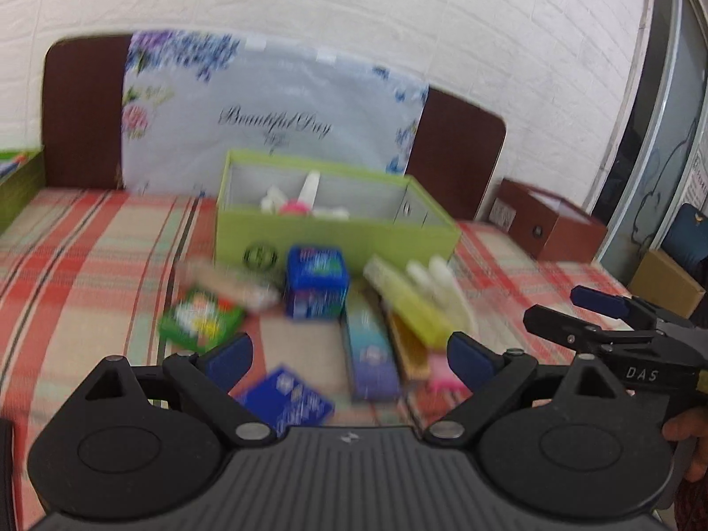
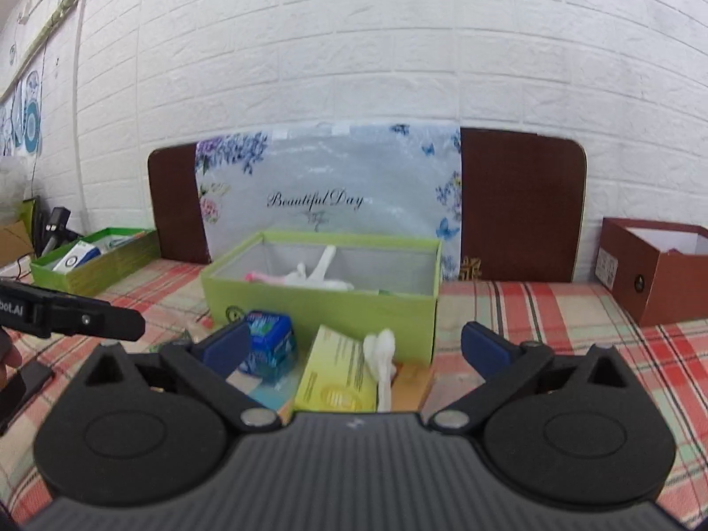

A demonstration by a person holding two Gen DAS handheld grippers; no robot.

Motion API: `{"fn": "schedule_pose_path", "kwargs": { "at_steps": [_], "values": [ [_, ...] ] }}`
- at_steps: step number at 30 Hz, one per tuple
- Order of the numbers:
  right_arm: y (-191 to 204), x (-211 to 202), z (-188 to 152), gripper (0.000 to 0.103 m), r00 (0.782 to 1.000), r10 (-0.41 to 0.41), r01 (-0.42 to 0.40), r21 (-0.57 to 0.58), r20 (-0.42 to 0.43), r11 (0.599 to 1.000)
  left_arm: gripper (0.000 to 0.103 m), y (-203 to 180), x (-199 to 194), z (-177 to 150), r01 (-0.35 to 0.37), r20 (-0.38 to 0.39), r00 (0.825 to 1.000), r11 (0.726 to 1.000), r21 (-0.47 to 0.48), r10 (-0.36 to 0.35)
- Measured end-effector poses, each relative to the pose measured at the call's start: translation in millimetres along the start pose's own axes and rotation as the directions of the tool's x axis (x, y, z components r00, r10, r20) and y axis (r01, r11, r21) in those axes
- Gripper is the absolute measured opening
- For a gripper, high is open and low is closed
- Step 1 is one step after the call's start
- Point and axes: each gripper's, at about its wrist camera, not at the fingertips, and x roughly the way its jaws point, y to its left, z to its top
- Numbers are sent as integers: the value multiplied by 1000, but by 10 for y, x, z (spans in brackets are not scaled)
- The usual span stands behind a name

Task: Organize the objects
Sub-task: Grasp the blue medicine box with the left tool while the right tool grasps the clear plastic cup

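A green open box stands on the plaid cloth and holds white and pink items; it also shows in the right wrist view. In front of it lies a pile: a blue box, a green packet, a long blue-purple box, a yellow box, white bottles and a blue packet. My left gripper is open and empty above the pile. My right gripper is open and empty, over the yellow box and a blue box.
A floral "Beautiful Day" board leans on a dark brown headboard against the white brick wall. A brown box stands at the right. A second green box with items stands at the left.
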Motion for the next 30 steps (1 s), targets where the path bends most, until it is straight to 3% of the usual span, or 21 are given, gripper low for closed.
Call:
{"fn": "schedule_pose_path", "kwargs": {
  "at_steps": [5,8,10,14,18,20,21,22,24,26,29,30],
  "values": [
    [62,-174,-505,103,995,-49,50,18,-84,999,97,229,23,-366,-57,-82,996,990,-132,46],
    [68,-318,-727,103,993,-41,46,45,-110,998,97,248,111,-328,-113,-102,989,992,-52,107],
    [52,-358,-797,103,991,-27,35,53,-134,998,97,249,193,-242,-108,-95,989,994,15,109],
    [-14,-419,-807,103,988,-65,74,57,-138,996,98,322,383,-137,-91,-74,993,995,45,94],
    [-120,-409,-735,103,987,-97,105,58,-130,993,96,369,614,-208,-98,-194,975,994,56,107],
    [-174,-346,-687,103,983,-132,138,43,-127,989,88,365,587,-318,-58,-215,974,997,58,69],
    [-200,-308,-665,103,981,-149,155,36,-125,987,77,357,546,-374,-38,-207,977,998,55,48],
    [-235,-252,-636,103,978,-167,172,30,-128,985,66,330,495,-413,-50,-189,980,997,65,61],
    [-316,-126,-586,103,972,-189,195,27,-136,981,59,248,422,-455,-80,-195,976,992,96,97],
    [-383,16,-555,103,971,-193,200,36,-142,979,59,193,377,-461,-98,-194,974,991,96,116],
    [-490,279,-517,103,960,-230,243,68,-157,968,70,113,352,-411,-114,-155,980,989,98,128],
    [-521,371,-506,103,955,-243,260,82,-168,962,79,81,366,-378,-122,-136,981,987,103,135]
  ]
}}
